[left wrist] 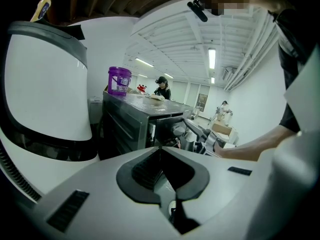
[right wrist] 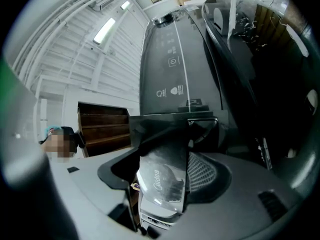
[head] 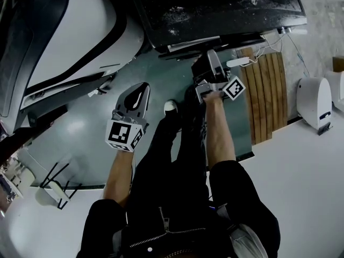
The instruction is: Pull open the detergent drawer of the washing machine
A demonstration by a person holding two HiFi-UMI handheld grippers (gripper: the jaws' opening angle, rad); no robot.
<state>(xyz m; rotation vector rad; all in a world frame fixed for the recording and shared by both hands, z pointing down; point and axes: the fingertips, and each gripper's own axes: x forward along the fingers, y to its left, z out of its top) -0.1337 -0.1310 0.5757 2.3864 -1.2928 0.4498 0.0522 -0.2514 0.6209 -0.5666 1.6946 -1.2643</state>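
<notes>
The dark washing machine (head: 215, 4) (right wrist: 170, 59) stands ahead of me. Its detergent drawer has a glossy grey front panel (right wrist: 162, 176), which sits deep between the jaws of my right gripper (right wrist: 172, 134). Both pads lie against the panel's edges, so the gripper is shut on it. The drawer's dark body runs back from the panel to the machine. In the head view my right gripper (head: 207, 63) reaches up to the machine's front edge. Lower left, my left gripper (head: 138, 90) (left wrist: 161, 151) hangs over the floor, its tips together and nothing in it.
A large white appliance (head: 64, 31) fills the left side. A wooden slat mat (head: 266, 95) and a small white device (head: 314, 101) lie to the right. A purple bucket (left wrist: 119, 80) stands on the machine (left wrist: 127, 124). My legs and a white shoe (head: 170, 107) are below.
</notes>
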